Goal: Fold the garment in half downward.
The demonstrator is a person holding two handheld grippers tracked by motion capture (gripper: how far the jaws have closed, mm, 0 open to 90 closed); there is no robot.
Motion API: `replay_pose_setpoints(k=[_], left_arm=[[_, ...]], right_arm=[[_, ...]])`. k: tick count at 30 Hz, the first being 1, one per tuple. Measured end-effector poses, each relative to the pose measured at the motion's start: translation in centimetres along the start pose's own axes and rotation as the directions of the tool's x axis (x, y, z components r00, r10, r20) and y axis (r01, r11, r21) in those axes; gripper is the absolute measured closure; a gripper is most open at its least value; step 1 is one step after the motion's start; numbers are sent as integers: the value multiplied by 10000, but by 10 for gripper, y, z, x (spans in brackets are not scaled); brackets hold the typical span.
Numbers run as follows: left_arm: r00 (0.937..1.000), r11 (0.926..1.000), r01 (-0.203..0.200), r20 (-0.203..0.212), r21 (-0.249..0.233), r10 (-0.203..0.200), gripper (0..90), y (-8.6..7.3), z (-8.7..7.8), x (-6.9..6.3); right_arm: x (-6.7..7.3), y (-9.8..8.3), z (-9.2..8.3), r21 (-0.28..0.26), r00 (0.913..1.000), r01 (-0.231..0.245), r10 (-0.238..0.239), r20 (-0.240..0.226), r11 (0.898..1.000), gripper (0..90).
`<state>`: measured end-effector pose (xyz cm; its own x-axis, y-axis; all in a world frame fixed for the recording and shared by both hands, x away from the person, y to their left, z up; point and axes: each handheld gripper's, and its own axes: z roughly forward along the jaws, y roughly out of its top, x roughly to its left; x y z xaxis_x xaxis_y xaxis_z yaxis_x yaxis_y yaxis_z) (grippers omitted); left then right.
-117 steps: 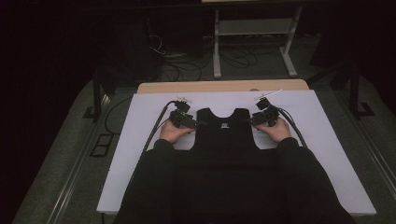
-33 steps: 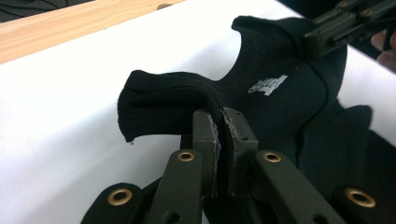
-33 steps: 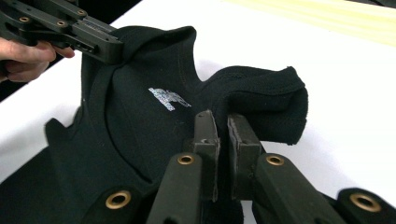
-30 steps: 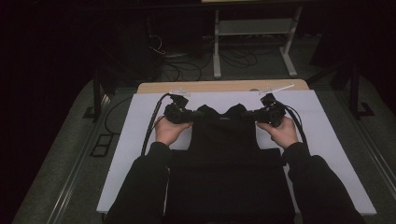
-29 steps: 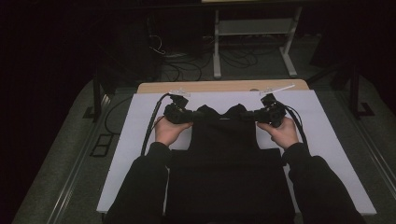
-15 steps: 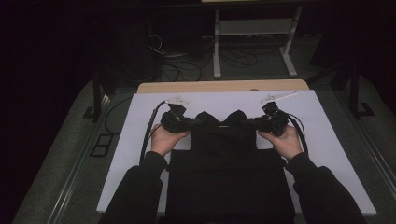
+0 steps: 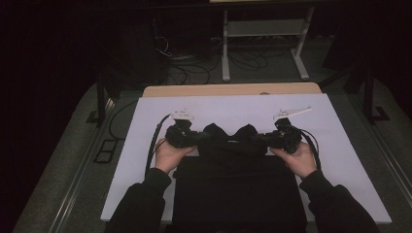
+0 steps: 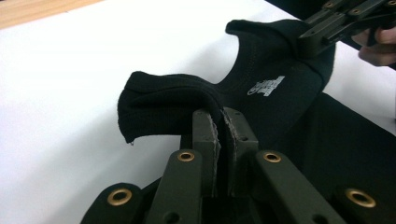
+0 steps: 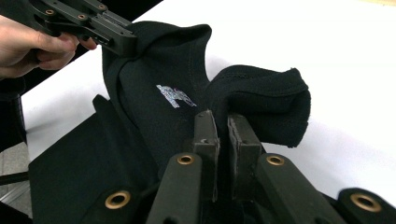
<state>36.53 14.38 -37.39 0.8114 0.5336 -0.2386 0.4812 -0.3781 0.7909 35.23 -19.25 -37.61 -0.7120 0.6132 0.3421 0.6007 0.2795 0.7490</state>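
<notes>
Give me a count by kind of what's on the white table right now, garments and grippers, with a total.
Black garment: 1, its two shoulder straps pinched.
Hand-held grippers: 2, the left gripper and the right gripper, each shut on a strap.
White table: 1.
Total: 4

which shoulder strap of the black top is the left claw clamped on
The strap at the left of the high view: the left claw pinches it, while the right claw pinches the other strap across the neckline.
</notes>
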Motion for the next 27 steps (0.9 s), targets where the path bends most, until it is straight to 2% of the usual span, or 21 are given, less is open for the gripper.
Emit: replay_pose_setpoints(k=[8, 18, 27], left_arm=[[9993, 9999, 27, 381, -120, -22, 835, -17, -2, -9], [9986, 9997, 56, 533, -227, -44, 835, -24, -8, -19], [9955, 9992, 226, 929, -339, -193, 834, -37, -19, -30]], right_arm=[[7, -11, -3, 62, 10000, 4, -3, -80, 10000, 823], [18, -24, -9, 80, 9996, -89, 92, -271, 9999, 823], [28, -36, -15, 142, 9987, -108, 115, -488, 9998, 822]])
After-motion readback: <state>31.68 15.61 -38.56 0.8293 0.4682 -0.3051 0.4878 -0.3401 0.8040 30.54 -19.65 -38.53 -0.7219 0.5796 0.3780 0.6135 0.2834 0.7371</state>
